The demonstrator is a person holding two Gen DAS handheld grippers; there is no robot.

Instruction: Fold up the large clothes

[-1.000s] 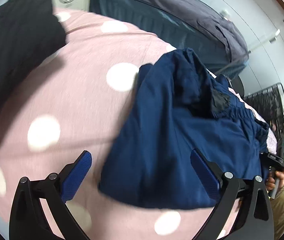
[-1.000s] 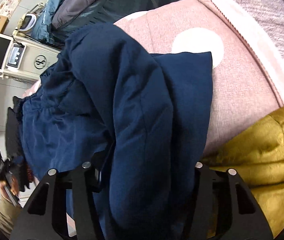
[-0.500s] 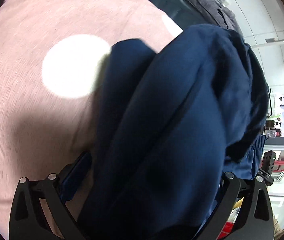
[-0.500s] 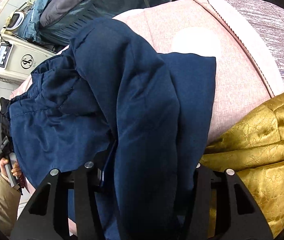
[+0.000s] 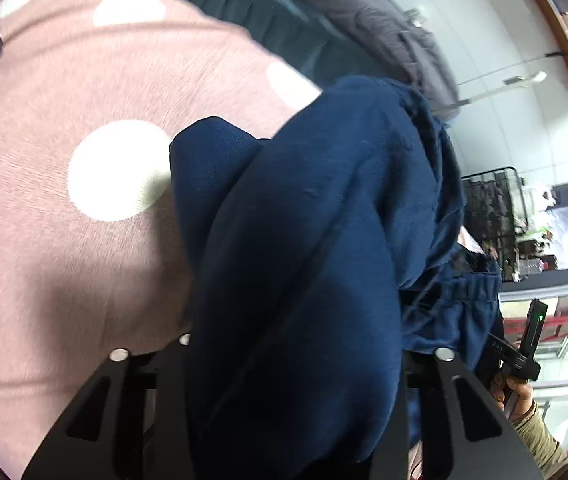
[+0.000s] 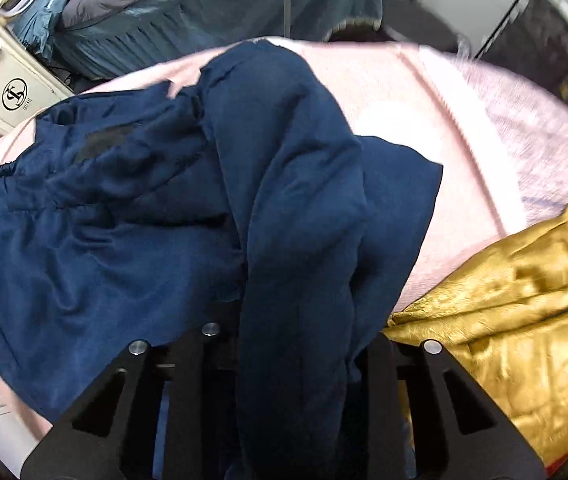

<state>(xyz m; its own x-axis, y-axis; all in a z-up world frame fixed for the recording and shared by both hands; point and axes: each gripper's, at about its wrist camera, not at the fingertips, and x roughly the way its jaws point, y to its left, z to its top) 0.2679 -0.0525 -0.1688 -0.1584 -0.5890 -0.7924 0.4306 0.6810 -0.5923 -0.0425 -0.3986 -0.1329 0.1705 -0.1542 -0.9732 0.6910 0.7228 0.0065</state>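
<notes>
A large navy blue garment with an elastic waistband [image 5: 304,240] lies bunched on a pink bedspread with white dots [image 5: 63,120]. My left gripper [image 5: 296,392] is shut on a thick fold of it; the fabric drapes over the jaws and hides the fingertips. In the right wrist view the same navy garment [image 6: 143,220] spreads left, and my right gripper [image 6: 300,360] is shut on another fold of it, its tips also hidden by cloth.
A gold shiny cloth [image 6: 504,320] lies at the right on the bed. A grey and teal duvet [image 6: 163,12] is piled at the back beside a cream appliance [image 6: 7,88]. The other hand-held gripper [image 5: 524,356] shows at the right.
My left gripper went from open beside the garment to closed on a fold and lifted it. The right gripper kept its hold and swung left, raising the fabric.
</notes>
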